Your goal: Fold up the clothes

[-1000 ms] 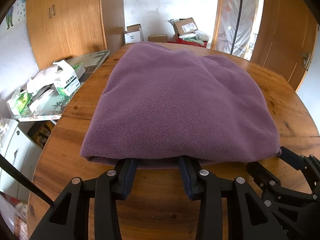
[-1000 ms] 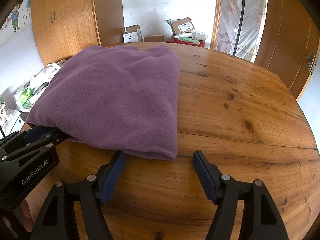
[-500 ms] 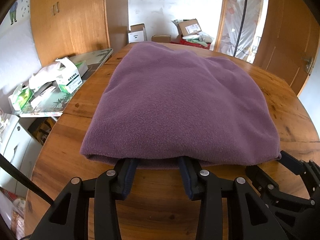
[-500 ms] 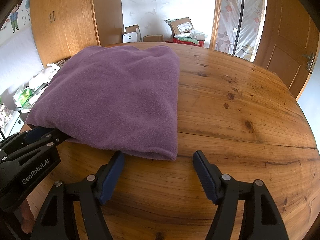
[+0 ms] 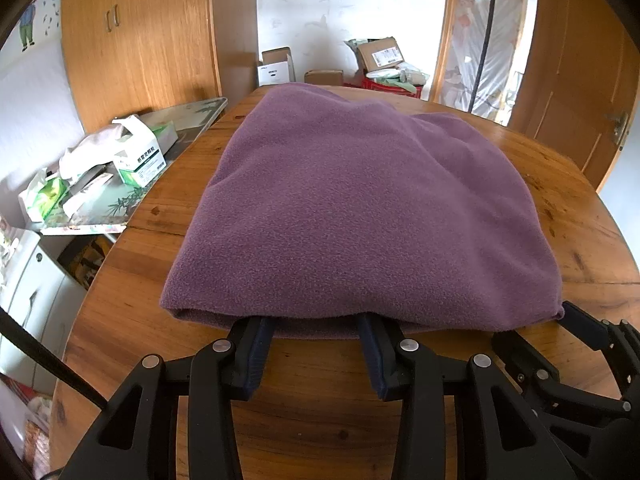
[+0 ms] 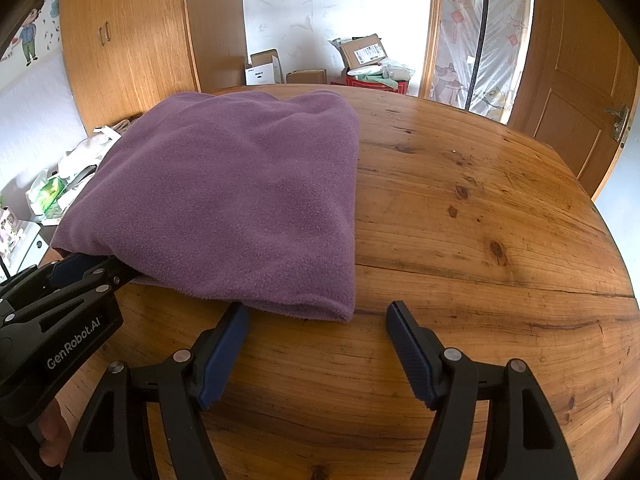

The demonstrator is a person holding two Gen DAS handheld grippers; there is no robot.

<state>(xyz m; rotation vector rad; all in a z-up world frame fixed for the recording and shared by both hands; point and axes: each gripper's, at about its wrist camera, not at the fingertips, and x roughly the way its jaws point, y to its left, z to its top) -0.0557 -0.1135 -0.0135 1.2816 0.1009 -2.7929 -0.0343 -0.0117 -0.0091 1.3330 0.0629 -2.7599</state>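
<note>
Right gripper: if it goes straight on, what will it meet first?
Probably the near right corner of the folded purple fleece garment, between the right gripper's open fingers, though depth is unclear.

left hand-held gripper (image 5: 316, 322) | black frame | navy ribbed pads | silver screws | "GenRobot.AI" marking

A purple fleece garment (image 5: 360, 216) lies folded into a thick, flat rectangle on the wooden table (image 6: 480, 220).
</note>
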